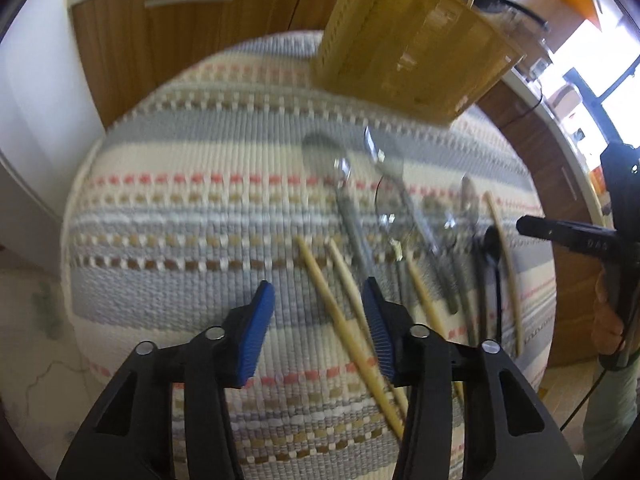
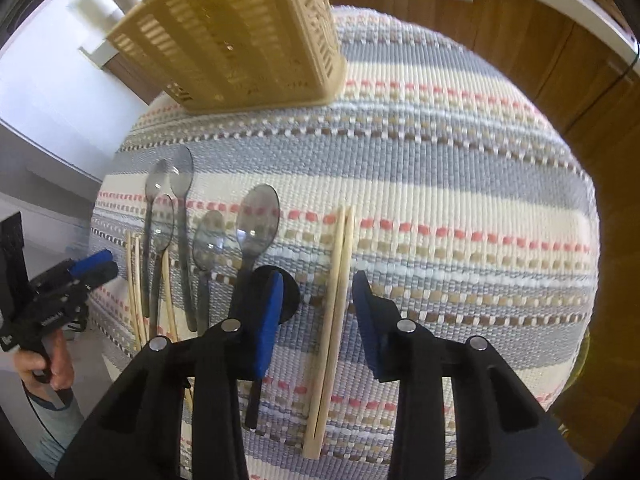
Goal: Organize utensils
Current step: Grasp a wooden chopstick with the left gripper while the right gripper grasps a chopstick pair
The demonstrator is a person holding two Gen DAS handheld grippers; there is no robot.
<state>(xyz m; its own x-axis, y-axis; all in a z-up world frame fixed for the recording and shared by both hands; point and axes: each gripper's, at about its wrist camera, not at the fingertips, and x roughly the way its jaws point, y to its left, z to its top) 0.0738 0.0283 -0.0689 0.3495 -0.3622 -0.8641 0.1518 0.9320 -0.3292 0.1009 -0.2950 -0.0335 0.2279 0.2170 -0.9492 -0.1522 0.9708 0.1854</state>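
Observation:
A tan slotted utensil basket stands at the far side of a striped woven mat; it also shows in the right wrist view. Several clear grey plastic spoons and wooden chopsticks lie in a row on the mat. My left gripper is open, low over the mat, with two chopsticks between its fingers. My right gripper is open above a pair of chopsticks that lies between its fingers. A black spoon lies under its left finger.
Wooden cabinet doors stand behind the mat. The right gripper shows at the right edge of the left wrist view; the left gripper and the hand holding it show at the left edge of the right wrist view.

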